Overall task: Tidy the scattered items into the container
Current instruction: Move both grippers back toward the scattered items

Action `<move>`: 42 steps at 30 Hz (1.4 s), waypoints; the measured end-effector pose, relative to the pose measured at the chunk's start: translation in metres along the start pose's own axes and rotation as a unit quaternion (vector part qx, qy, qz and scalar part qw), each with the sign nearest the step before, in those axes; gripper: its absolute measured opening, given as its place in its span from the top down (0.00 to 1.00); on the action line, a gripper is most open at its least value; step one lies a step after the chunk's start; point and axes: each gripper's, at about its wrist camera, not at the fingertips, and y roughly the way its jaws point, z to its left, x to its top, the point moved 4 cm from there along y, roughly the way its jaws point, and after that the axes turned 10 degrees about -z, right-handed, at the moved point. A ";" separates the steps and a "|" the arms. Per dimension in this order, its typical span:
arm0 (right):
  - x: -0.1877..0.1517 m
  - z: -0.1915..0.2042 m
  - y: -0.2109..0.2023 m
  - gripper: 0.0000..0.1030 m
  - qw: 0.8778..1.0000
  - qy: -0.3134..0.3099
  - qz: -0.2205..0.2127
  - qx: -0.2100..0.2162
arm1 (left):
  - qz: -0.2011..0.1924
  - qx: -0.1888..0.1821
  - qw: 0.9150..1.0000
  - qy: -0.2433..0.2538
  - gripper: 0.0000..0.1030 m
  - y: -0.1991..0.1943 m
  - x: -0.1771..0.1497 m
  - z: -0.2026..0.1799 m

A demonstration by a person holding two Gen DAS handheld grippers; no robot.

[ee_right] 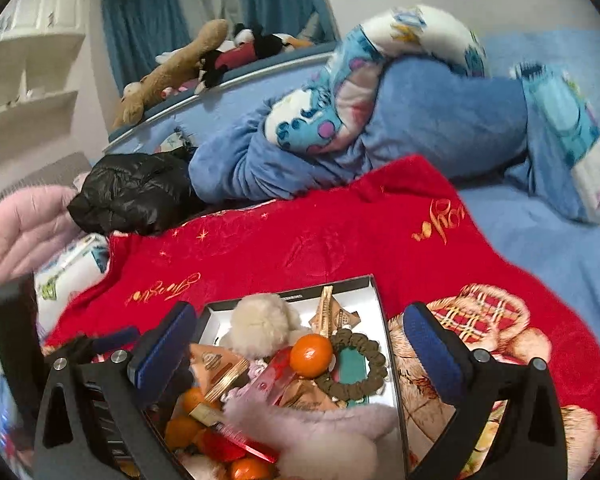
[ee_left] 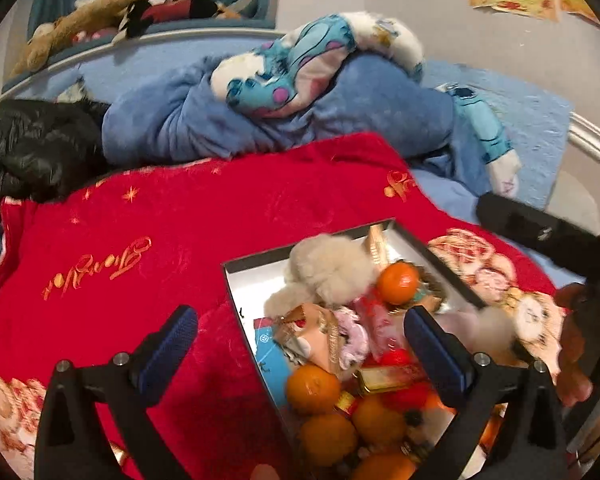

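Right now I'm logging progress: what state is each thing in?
left gripper: open, empty
right gripper: open, empty
box: lidless, heaped full
tangerines: in box
cream pom-pom: in box
green scrunchie: in box

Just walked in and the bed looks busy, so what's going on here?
A person is tidying small things into an open box on a red blanket. The box already holds oranges, a cream pompom, a green scrunchie and pink fluff. Both the left gripper and the right gripper hover open over it, holding nothing.
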 end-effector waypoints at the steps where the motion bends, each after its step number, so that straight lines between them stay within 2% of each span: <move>1: 0.004 0.014 -0.007 0.00 1.000 -0.012 -0.006 0.004 | -0.006 -0.001 1.000 0.001 0.00 -0.009 0.002 -0.001; 4: 0.013 0.049 -0.021 0.00 0.999 -0.020 -0.027 0.024 | -0.030 0.012 0.999 0.006 0.00 -0.052 0.006 0.005; 10: 0.011 0.131 -0.044 0.00 0.997 -0.007 -0.042 0.058 | -0.032 0.066 0.997 0.030 0.00 -0.147 -0.007 0.052; 14: 0.005 0.187 -0.053 0.00 0.996 -0.004 -0.054 0.075 | -0.043 0.086 0.994 0.049 0.00 -0.208 -0.020 0.082; 17: -0.003 0.224 -0.060 0.00 0.994 0.004 -0.057 0.091 | -0.047 0.098 0.992 0.060 0.00 -0.238 -0.034 0.098; 20: -0.025 0.246 -0.070 0.00 0.994 0.028 -0.056 0.084 | -0.056 0.096 0.993 0.043 0.00 -0.259 -0.055 0.117; 24: -0.065 0.248 -0.083 0.00 0.996 0.039 -0.058 0.055 | -0.067 0.079 0.994 0.020 0.00 -0.275 -0.091 0.139; 26: -0.085 0.241 -0.084 0.00 0.997 0.040 -0.044 0.040 | -0.061 0.068 0.996 0.001 0.00 -0.278 -0.113 0.151; 28: -0.096 0.236 -0.078 0.00 0.999 0.013 -0.025 0.028 | -0.048 0.055 0.997 -0.009 0.00 -0.275 -0.127 0.154; 31: -0.100 0.227 -0.070 0.00 1.000 -0.005 -0.024 -0.001 | -0.033 0.071 0.997 0.005 0.00 -0.275 -0.148 0.160; 35: -0.107 0.207 -0.059 0.00 0.997 0.080 -0.011 0.012 | -0.014 0.075 0.997 0.001 0.00 -0.270 -0.159 0.169; 37: -0.112 0.201 -0.057 0.00 0.995 0.097 -0.005 0.013 | -0.007 0.087 0.996 0.006 0.00 -0.266 -0.161 0.173; 42: -0.110 0.189 -0.065 0.00 0.995 0.089 -0.029 -0.031 | 0.028 0.078 0.997 -0.005 0.00 -0.247 -0.166 0.181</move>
